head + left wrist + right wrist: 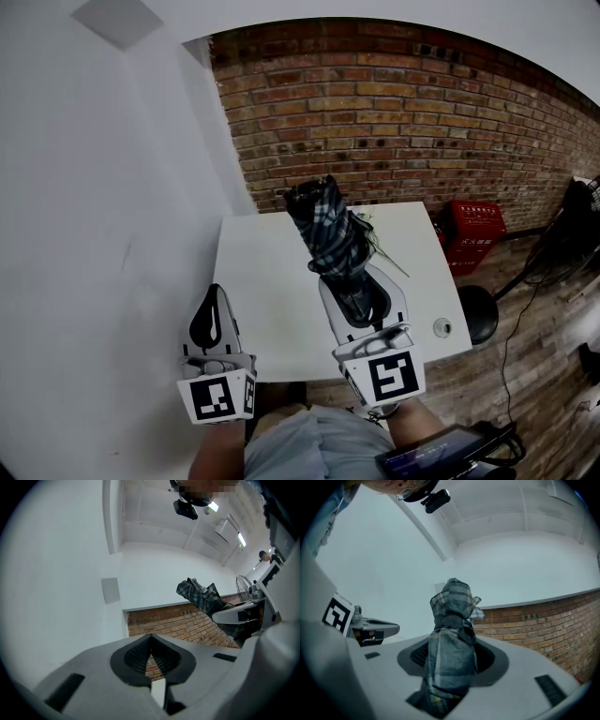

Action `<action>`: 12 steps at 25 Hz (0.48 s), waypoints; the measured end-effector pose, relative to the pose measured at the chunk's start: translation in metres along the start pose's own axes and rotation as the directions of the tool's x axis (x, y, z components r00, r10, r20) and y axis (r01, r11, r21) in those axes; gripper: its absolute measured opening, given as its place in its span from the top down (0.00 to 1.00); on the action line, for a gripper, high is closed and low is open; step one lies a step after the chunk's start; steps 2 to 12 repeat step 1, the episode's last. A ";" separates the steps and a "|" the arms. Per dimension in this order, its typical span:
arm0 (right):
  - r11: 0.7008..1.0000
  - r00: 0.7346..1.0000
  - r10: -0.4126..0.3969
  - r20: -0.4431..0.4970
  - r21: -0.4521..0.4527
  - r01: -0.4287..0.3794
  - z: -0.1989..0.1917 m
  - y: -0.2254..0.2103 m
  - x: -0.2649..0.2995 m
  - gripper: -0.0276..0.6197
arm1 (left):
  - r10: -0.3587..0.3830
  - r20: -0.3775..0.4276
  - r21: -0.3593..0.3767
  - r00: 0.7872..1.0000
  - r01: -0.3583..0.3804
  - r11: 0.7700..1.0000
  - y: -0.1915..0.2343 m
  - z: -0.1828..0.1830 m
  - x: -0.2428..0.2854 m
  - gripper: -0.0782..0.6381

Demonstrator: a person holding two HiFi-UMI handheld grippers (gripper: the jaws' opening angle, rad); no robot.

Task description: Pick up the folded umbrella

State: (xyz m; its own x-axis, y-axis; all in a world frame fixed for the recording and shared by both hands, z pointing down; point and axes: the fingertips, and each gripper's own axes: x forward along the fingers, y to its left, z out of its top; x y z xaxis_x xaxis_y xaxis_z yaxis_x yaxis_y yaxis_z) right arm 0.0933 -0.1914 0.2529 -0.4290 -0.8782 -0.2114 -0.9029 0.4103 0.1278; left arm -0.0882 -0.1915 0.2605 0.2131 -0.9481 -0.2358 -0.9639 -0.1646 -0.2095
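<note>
The folded umbrella (pixel 326 230), dark plaid fabric wrapped with a strap, sticks up and away from my right gripper (pixel 354 286), which is shut on its lower part above the white table (pixel 272 281). In the right gripper view the umbrella (pixel 452 634) fills the gap between the jaws of the right gripper (pixel 452 656), its tip pointing at the wall. My left gripper (pixel 214 305) hovers at the table's left side, shut and empty. The left gripper view shows the left gripper (pixel 150 641) with its tips touching, and the umbrella (pixel 206 599) off to the right.
A brick wall (pixel 394 112) runs behind the table and a white wall (pixel 112 234) stands at the left. A red crate (pixel 473 225) and a black stool (pixel 478 309) sit on the wood floor at the right. A small round object (pixel 442 327) lies near the table's right front corner.
</note>
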 end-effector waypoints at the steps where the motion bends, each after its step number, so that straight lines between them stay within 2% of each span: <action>1: 1.000 1.000 0.001 -0.006 0.010 -0.001 0.000 0.001 0.000 0.66 | 0.001 0.000 0.000 1.000 -0.001 1.000 0.000 0.000 0.000 0.88; 12: 1.000 1.000 0.001 -0.006 0.010 -0.001 0.000 0.001 0.000 0.66 | 0.001 0.000 0.000 1.000 -0.001 1.000 0.000 0.000 0.000 0.88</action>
